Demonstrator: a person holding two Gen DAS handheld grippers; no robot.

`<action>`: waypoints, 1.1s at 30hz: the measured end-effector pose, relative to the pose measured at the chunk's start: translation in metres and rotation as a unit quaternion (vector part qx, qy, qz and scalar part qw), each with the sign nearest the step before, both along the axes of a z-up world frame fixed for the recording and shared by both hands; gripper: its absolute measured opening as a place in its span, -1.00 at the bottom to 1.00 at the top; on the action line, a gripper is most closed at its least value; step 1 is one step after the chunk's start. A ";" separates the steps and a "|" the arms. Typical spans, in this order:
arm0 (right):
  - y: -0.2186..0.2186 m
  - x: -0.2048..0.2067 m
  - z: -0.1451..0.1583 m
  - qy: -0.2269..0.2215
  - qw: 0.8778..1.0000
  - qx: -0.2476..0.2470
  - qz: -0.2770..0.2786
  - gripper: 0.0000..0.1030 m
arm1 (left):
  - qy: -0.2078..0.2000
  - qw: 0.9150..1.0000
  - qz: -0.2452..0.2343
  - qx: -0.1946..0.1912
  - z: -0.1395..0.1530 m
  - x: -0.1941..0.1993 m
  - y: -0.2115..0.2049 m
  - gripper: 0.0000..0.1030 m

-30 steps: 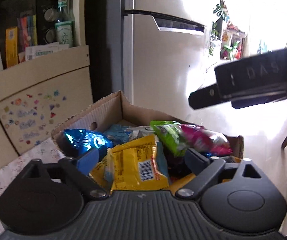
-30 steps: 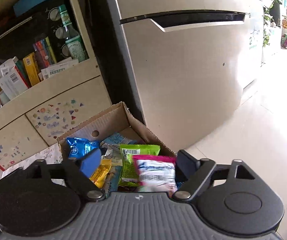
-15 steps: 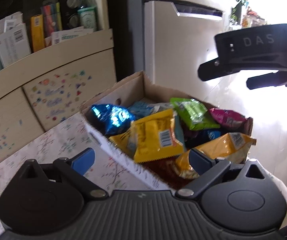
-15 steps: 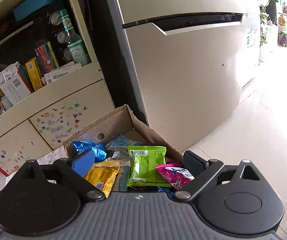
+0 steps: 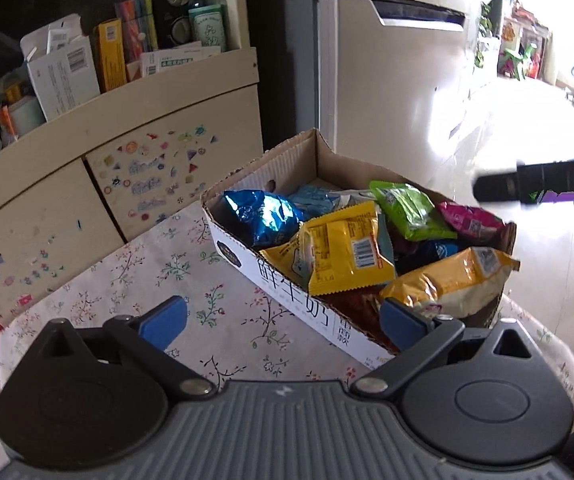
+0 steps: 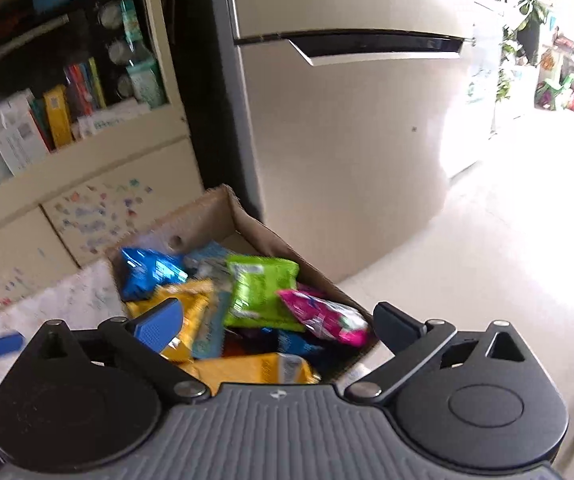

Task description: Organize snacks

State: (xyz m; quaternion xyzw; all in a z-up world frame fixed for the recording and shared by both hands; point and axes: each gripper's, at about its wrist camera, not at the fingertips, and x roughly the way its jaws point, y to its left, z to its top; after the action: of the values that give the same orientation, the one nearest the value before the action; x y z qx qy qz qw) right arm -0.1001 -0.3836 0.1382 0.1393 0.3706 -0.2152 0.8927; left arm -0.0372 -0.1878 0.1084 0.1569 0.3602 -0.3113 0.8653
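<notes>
A cardboard box [image 5: 287,284] on a floral tablecloth [image 5: 159,272] holds several snack packs: blue foil [image 5: 259,216], yellow [image 5: 343,252], green [image 5: 409,210], pink [image 5: 471,222] and a golden bag [image 5: 451,284]. My left gripper [image 5: 283,322] hovers before the box's near corner, its jaws opening with nothing gripped. My right gripper [image 6: 278,326] hangs over the box's [image 6: 203,220] near end, above the green pack [image 6: 259,292] and pink pack [image 6: 323,316], jaws opening and empty. It shows as a dark bar [image 5: 543,186] in the left wrist view.
A cream cabinet with stickers [image 5: 147,176] stands behind the table, its shelf holding cartons [image 5: 63,76] and a bottle [image 5: 207,20]. A refrigerator [image 5: 387,100] rises right behind the box. Pale floor [image 6: 487,260] lies to the right, beyond the table edge.
The right gripper let go of the pink pack, which now lies in the box. The left gripper let go of the yellow pack. Both drew back and up, jaws spreading wider.
</notes>
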 end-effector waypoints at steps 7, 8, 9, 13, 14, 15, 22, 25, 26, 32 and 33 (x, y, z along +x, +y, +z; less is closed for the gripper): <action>0.004 0.012 -0.012 0.040 0.999 -0.013 -0.017 1.00 | 0.007 1.000 0.028 -0.001 -0.001 0.013 -0.003 0.98; 0.005 0.013 -0.013 0.044 0.999 -0.010 -0.018 1.00 | 0.007 0.999 0.033 -0.002 -0.001 0.014 -0.003 0.99; 0.004 0.014 -0.015 0.048 0.999 -0.007 -0.020 1.00 | 0.008 0.999 0.039 -0.003 -0.001 0.016 -0.004 0.98; 0.006 0.017 -0.020 0.062 0.998 -0.009 -0.024 1.00 | 0.017 0.998 0.063 0.003 -0.004 0.023 -0.007 0.99; 0.007 0.017 -0.021 0.066 0.997 -0.013 -0.024 1.00 | 0.020 0.997 0.068 0.002 -0.004 0.025 -0.007 0.99; 0.008 0.017 -0.022 0.071 0.997 -0.015 -0.024 1.00 | 0.025 0.997 0.071 0.001 -0.005 0.026 -0.008 0.99; 0.007 0.017 -0.033 0.091 0.995 0.004 -0.039 1.00 | 0.060 0.995 0.081 -0.001 -0.013 0.035 -0.015 0.99; 0.009 0.018 -0.037 0.101 0.994 0.001 -0.044 1.00 | 0.068 0.995 0.078 0.002 -0.017 0.036 -0.019 0.99; 0.010 0.018 -0.038 0.104 0.994 0.000 -0.045 1.00 | 0.068 0.995 0.077 0.004 -0.018 0.035 -0.020 0.99; 0.013 0.019 -0.041 0.112 0.992 -0.008 -0.050 1.00 | 0.067 0.995 0.078 0.014 -0.021 0.037 -0.023 0.98; 0.012 0.020 -0.041 0.112 0.992 -0.008 -0.050 1.00 | 0.067 0.995 0.078 0.015 -0.021 0.038 -0.023 0.98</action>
State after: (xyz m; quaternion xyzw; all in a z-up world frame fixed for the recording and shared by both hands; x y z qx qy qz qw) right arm -0.0804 -0.3714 0.0974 0.1256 0.4594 -0.2772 0.8344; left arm 0.0004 -0.2107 0.0869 0.1198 0.4330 -0.2472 0.8585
